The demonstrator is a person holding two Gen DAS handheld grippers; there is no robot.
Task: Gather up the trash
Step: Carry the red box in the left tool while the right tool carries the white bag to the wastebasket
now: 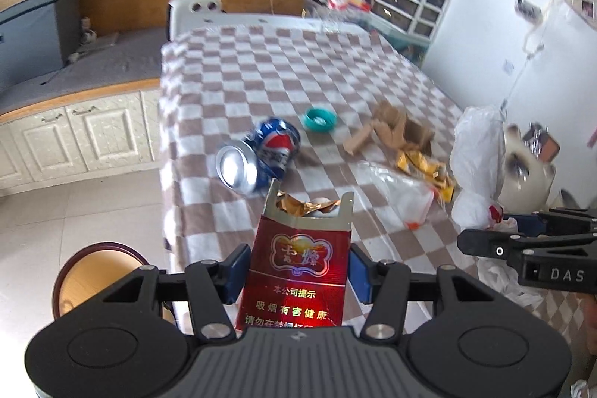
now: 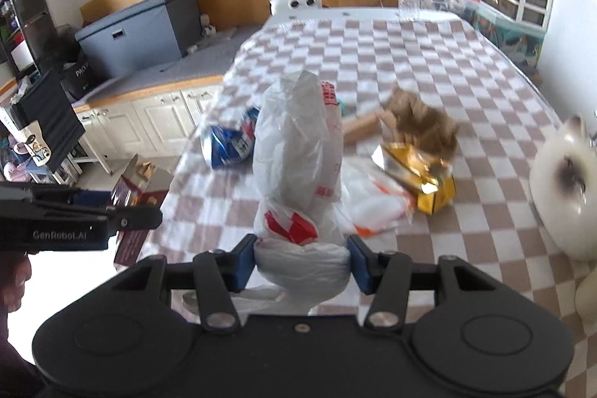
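Both tools are full: my left tool clamps a red cigarette pack, my right tool pinches a white bag, above the checkered bench near a crushed can.

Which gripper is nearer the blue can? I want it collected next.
Left. The left gripper, holding a red pack, is just short of the blue can; the right gripper is farther across.
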